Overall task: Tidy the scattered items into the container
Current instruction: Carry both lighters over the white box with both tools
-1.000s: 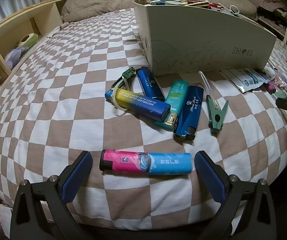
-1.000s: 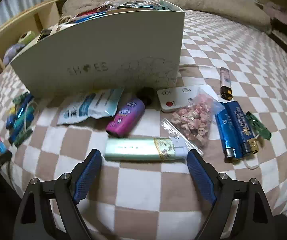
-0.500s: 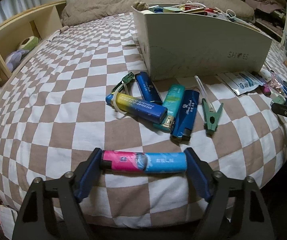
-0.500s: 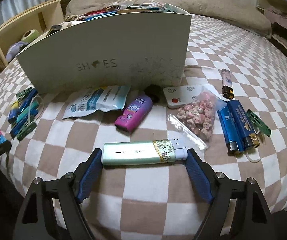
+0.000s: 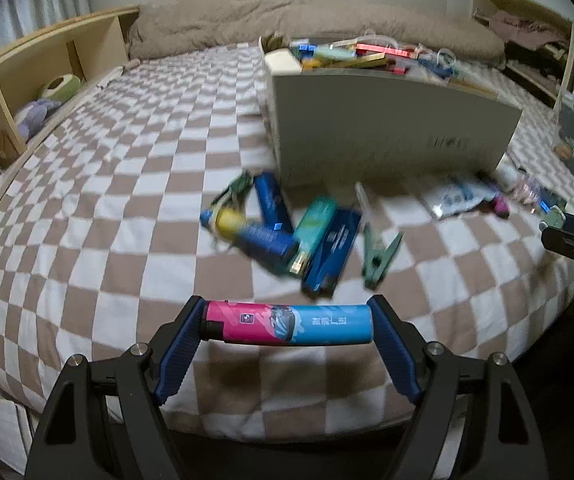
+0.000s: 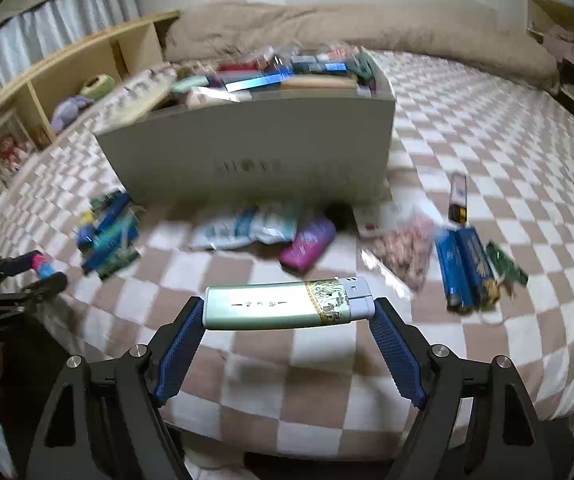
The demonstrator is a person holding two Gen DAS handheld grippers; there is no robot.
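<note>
My left gripper (image 5: 287,326) is shut on a pink and blue lighter (image 5: 287,325), held crosswise above the checkered bed. My right gripper (image 6: 289,312) is shut on a pale green lighter (image 6: 283,308), also lifted off the bed. The white shoe box (image 5: 391,128), full of items, stands ahead in both views; it also shows in the right wrist view (image 6: 255,152). A pile of blue, yellow and teal lighters (image 5: 287,232) and a green clip (image 5: 377,256) lie in front of the box.
In the right wrist view a purple bottle (image 6: 307,246), a snack packet (image 6: 247,226), a bag of pink sweets (image 6: 403,252), two blue lighters (image 6: 463,266) and a small brown lighter (image 6: 458,198) lie on the bed. Wooden shelves (image 5: 35,92) run along the left.
Both grippers closed on their lighters and lifted them off the bed. Both views rose, so the open top of the box shows more.
</note>
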